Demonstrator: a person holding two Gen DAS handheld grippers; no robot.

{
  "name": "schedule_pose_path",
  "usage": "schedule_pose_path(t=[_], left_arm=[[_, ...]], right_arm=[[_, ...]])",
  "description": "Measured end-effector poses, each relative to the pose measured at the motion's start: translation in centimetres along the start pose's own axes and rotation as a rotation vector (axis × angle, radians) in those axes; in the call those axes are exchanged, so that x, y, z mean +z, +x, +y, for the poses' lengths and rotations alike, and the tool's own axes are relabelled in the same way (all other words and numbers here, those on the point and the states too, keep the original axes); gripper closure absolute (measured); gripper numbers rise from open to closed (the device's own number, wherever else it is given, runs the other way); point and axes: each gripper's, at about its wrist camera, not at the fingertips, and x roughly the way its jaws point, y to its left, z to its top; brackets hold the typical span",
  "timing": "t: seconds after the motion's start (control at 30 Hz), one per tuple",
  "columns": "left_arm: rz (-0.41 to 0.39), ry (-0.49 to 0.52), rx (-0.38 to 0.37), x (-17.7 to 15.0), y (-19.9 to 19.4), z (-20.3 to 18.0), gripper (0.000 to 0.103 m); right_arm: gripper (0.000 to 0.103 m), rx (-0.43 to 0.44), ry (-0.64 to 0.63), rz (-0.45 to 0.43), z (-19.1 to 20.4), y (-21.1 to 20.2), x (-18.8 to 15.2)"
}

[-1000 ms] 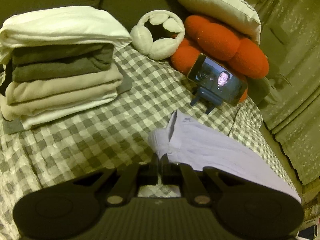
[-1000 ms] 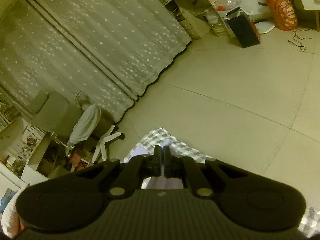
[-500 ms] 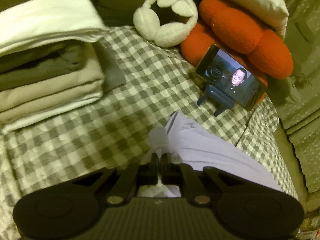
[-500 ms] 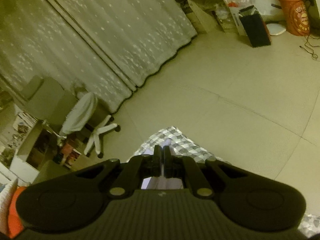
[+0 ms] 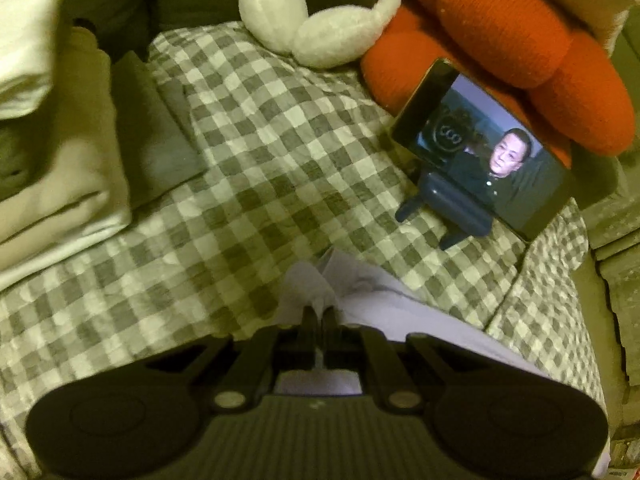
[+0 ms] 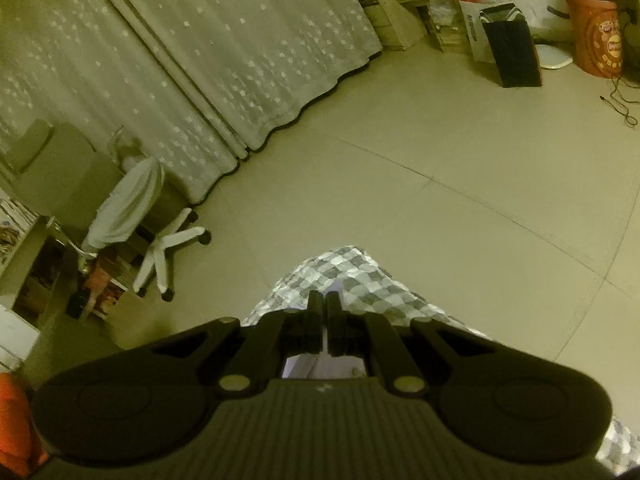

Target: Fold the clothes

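both tongs carry the pale garment (image 5: 400, 304) nearer the phone (image 5: 480, 152) at right, left gripper (image 5: 320, 314) and right gripper (image 6: 325, 312) pinching its edge to stretch it.

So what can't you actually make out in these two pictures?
- What kind of garment the pale lilac garment is: in the left wrist view the left tongs cover most of it.
- Its far end: in the right wrist view only a sliver shows between the right tongs.
- The folded stack: cut off by the left edge and blurred.
- The print on the orange bin: too small.
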Motion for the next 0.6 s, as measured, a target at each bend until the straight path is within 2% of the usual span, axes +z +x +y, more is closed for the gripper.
schedule_pose_path(t=[0.23, 0.43, 0.53, 0.6], left_arm=[[0.038, -0.007, 0.021, 1.1, 2.5, -0.9, 0.100], [0.025, 0.001, 0.032, 1.6, 3.1, -1.6, 0.099], [0.032, 0.024, 0.003, 1.8, 3.4, -1.7, 0.093], [0.027, 0.031, -0.038, 1.8, 3.1, -1.4, 0.083]], right_arm=[[0.099, -0.070, -0.016, 0.026, 0.8, 2.7, -0.6], [0.099, -0.081, -0.007, 0.035, 1.5, 3.8, -1.0], [0.099, -0.082, -0.003, 0.035, 1.7, 4.0, -1.0], [0.099, -0.085, -0.002, 0.036, 1.8, 4.2, -1.2]])
